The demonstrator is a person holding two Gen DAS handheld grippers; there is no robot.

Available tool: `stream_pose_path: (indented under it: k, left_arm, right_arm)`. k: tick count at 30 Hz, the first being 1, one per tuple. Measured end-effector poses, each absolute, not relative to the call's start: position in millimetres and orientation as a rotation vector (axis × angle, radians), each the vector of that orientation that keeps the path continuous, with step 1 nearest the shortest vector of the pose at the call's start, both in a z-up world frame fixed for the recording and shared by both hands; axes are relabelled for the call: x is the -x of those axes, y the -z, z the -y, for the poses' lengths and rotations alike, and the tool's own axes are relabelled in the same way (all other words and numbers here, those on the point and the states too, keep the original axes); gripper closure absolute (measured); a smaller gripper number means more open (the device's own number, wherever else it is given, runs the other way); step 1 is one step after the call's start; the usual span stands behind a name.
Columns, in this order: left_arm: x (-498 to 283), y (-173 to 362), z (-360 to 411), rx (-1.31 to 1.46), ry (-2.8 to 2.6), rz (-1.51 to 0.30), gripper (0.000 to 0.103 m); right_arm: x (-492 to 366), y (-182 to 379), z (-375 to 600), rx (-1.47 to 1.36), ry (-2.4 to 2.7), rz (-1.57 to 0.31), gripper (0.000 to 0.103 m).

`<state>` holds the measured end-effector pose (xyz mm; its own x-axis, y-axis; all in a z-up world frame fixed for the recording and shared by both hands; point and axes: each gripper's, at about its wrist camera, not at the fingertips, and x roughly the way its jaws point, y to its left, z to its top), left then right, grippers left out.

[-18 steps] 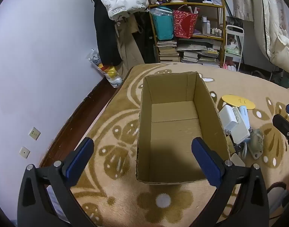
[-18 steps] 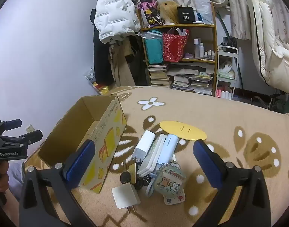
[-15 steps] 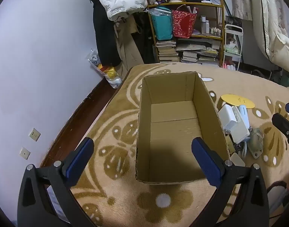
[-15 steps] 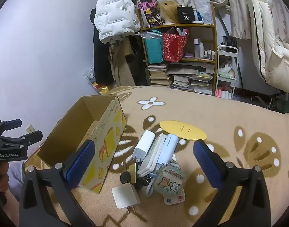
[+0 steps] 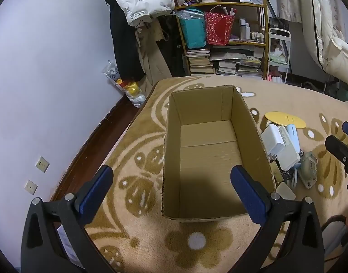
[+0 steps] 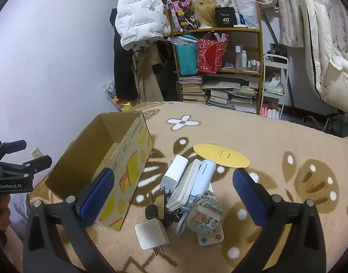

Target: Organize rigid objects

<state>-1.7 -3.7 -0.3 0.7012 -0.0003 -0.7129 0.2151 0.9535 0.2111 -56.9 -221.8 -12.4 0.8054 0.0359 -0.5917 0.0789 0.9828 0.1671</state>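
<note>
Left wrist view: left tongs [image 5: 171, 183] spread wide, empty, above the cardboard box [image 5: 174, 136] on the blanket. Right wrist view: right tongs [image 6: 172, 185] gaped empty over gadget pile [image 6: 190, 188], just right of the box.

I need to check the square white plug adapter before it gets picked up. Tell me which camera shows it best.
The right wrist view: the white plug adapter lies whole and unobstructed near the frame's bottom, prongs visible, beside the cardboard box. The left wrist view shows only a pale corner of it past the box wall.
</note>
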Motion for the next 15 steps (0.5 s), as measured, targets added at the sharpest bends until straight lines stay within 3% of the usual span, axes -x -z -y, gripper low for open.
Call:
stream_pose_path:
  k: [15]
  left_arm:
    - [2.0, 3.4, 5.1, -0.294, 0.124, -0.791, 0.001]
  right_arm:
    - [56.9, 16.3, 219.3, -0.179, 0.025, -0.64, 0.0]
